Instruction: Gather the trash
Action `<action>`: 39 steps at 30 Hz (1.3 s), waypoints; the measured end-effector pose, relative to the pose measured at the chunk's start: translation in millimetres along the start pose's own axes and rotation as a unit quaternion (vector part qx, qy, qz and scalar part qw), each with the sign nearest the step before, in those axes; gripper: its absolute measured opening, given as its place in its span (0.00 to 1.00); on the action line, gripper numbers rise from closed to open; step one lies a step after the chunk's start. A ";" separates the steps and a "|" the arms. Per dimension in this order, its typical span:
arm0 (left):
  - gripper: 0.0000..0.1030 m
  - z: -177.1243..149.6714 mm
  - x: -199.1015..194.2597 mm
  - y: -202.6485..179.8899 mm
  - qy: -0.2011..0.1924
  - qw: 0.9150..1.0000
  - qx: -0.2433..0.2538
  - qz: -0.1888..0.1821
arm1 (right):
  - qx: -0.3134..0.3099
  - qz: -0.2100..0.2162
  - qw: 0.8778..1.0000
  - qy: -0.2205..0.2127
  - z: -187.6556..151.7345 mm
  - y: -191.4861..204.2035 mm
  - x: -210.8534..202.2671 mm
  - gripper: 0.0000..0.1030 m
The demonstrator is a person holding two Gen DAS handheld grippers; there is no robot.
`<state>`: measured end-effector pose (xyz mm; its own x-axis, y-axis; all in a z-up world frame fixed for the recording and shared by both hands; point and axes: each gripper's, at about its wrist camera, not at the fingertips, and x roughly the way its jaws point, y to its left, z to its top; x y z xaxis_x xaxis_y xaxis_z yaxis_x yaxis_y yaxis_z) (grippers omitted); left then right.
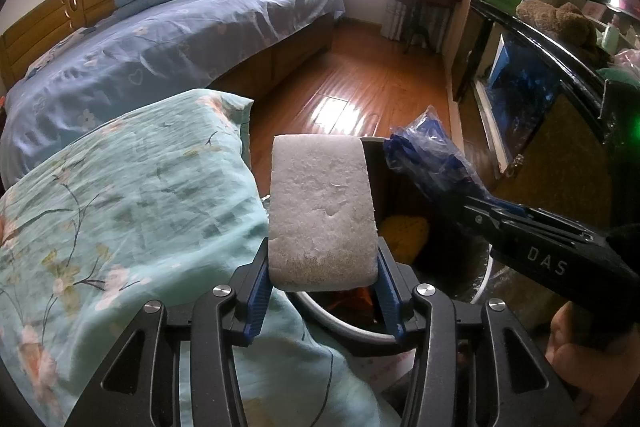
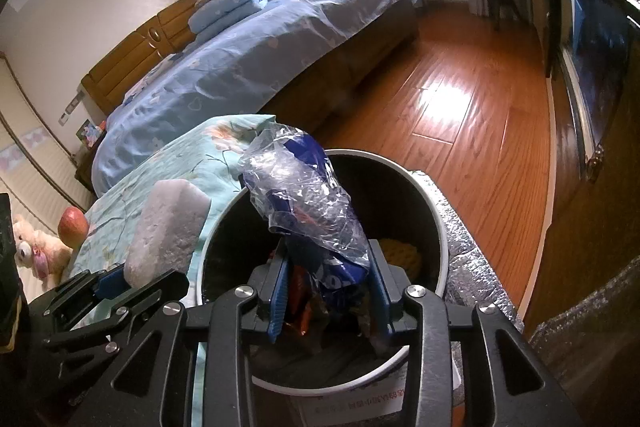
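My left gripper (image 1: 322,267) is shut on a white foam block (image 1: 320,203), which stands up between its blue pads by the near left rim of a dark round bin with a white rim (image 1: 486,279). The right wrist view shows the same block (image 2: 168,227) at the left. My right gripper (image 2: 328,267) is shut on a crumpled blue and clear plastic wrapper (image 2: 304,195), held over the bin's open mouth (image 2: 436,227). From the left wrist view that wrapper (image 1: 428,155) sticks out of the right gripper at the right. Inside the bin lie a yellow item (image 2: 400,255) and an orange packet (image 2: 300,307).
A teal floral cover (image 1: 120,187) lies against the bin's left side, with an apple (image 2: 73,223) and a plush toy (image 2: 36,251) beyond it. A blue-sheeted bed (image 1: 160,47) stands behind. Silver foil sheeting (image 2: 460,227) lies right of the bin, then wooden floor (image 1: 360,79) and a dark cabinet (image 1: 520,75).
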<state>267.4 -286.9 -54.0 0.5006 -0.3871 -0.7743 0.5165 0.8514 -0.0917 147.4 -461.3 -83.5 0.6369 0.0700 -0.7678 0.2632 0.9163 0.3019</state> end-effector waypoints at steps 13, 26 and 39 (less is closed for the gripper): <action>0.60 -3.4 -17.6 7.2 -0.014 1.000 -0.006 0.006 | 0.011 0.015 1.000 -0.009 2.7 -3.9 -8.2 0.59; 0.63 -56.7 -72.0 54.0 -0.051 0.996 -0.075 0.016 | -0.001 0.035 0.999 -0.034 -21.6 30.8 -32.5 0.79; 0.63 -119.6 -135.6 92.0 -0.097 0.986 -0.118 0.073 | -0.074 0.041 0.994 -0.074 -62.0 102.5 -50.8 0.88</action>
<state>163.9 -113.7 -32.4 0.6931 -0.2958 -0.6574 0.2652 0.9526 -0.1491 97.1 -346.5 -48.6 0.7545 0.0976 -0.6490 0.1036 0.9588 0.2647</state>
